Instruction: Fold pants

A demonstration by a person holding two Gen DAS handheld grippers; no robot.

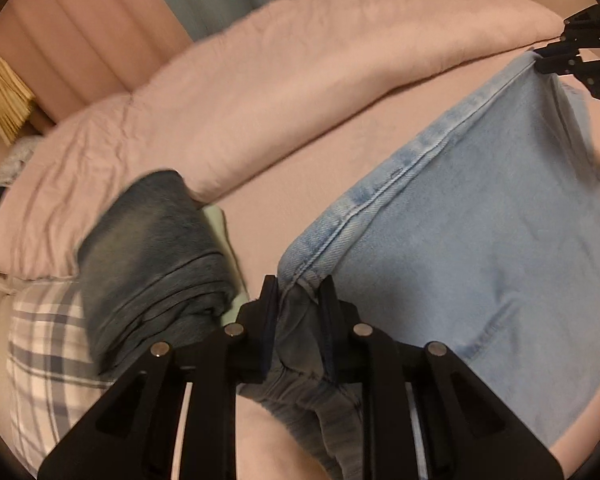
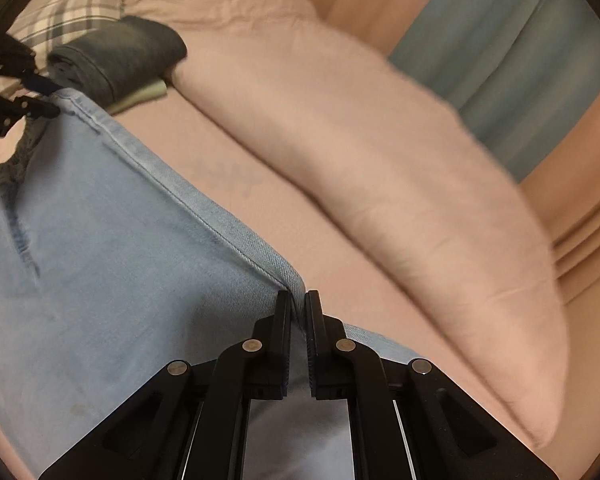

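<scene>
Light-blue pants (image 1: 480,248) held taut over a pink bed (image 1: 284,184), each end of one seamed edge pinched by a claw. Left gripper (image 1: 298,292): jaws closed on the waistband corner, where gathered elastic bunches between the fingers. Right gripper (image 2: 298,304): jaws closed on the far end of the same edge, probably the hem, though the cloth there is too plain to be sure.

Progress, as judged: the legs appear already laid one upon the other, since a single panel with one long seam spans the grippers. The crosswise folds, bringing hem toward waist, are not yet done; the pants are at full length and partly lifted, so the work is at an early to middle stage.

A folded pair of dark jeans (image 1: 152,260) lies on a pale green item beside a plaid pillow (image 1: 44,332), near the left gripper; a pink duvet (image 2: 380,160) lies bunched along the far side.

Differences between views: the left wrist view alone shows the elastic waistband close up and the shelf (image 1: 6,100) by the curtains (image 1: 80,32). The right wrist view alone shows the pocket stitching on the panel and the long run of duvet toward the blue curtain (image 2: 500,60).
</scene>
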